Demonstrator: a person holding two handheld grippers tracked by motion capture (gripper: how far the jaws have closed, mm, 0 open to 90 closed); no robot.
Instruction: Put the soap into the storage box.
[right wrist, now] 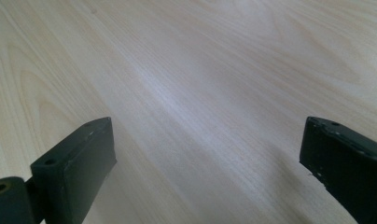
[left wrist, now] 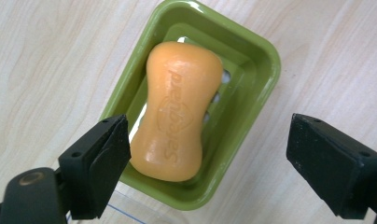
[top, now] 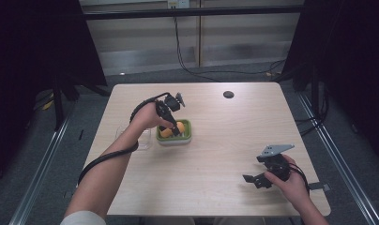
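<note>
A pale wooden bench [top: 225, 140] stands on grey carpet [top: 33, 154], a small dark disc [top: 228, 94] near its far edge. Black curtains [top: 33, 42] flank a light panelled wall [top: 145, 33], where black cables [top: 185, 61] hang down.

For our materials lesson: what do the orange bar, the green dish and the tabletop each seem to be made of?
Orange bar: likely soap, waxy matte, with lettering pressed into its top. Green dish: probably moulded plastic, glossy, with bright highlights along its rim and drain slots in its floor. Tabletop: pale wood or wood-look laminate, smooth, with printed-looking grain.

High view overhead; 2 gripper views close above the same table [top: 216, 140].
</note>
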